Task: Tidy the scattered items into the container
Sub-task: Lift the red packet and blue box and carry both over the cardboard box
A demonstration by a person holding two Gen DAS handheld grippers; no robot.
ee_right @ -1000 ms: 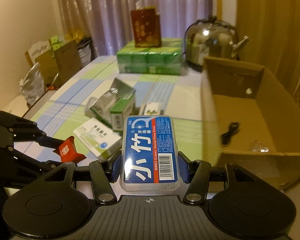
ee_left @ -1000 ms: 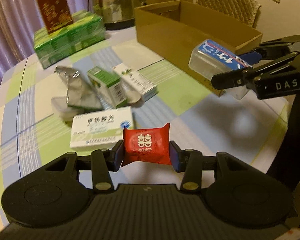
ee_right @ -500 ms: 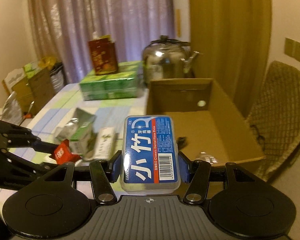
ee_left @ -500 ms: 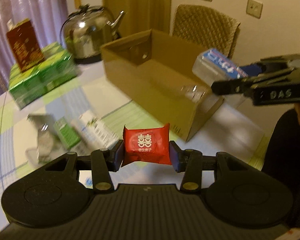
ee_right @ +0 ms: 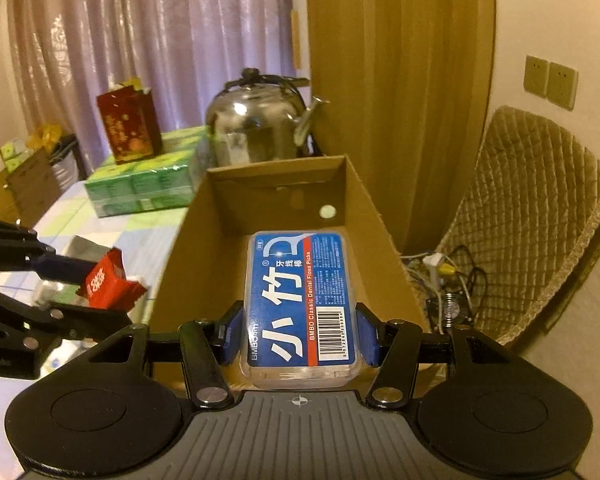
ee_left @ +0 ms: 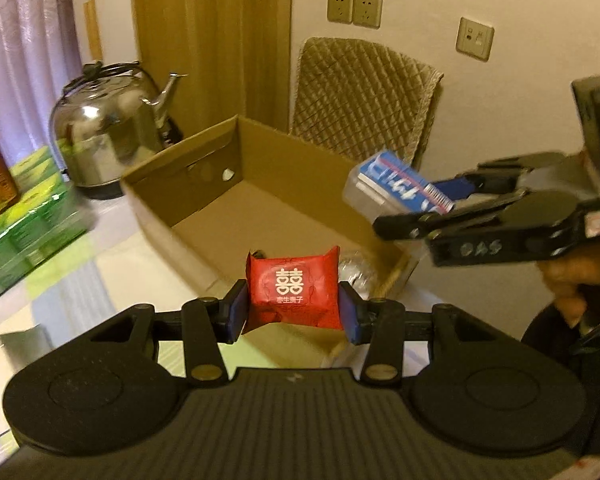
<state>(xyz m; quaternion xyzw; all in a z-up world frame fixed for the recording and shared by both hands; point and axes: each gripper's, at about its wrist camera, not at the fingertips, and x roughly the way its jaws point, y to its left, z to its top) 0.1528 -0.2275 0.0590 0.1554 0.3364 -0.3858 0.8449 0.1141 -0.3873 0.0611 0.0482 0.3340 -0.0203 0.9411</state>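
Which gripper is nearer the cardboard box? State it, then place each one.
Right. The right gripper holds the floss pick case above the cardboard box opening. The left gripper, holding the red candy packet, sits just outside the box's near wall.

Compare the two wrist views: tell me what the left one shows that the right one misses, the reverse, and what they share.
Only the left wrist view shows the foil packet inside the cardboard box and the person's hand on the right gripper.

Only the right wrist view shows the red gift bag standing whole on the green packs, and the cables on the floor.

Both show the left gripper shut on the red candy packet, the right gripper shut on the dental floss box, the box, the kettle and the chair.
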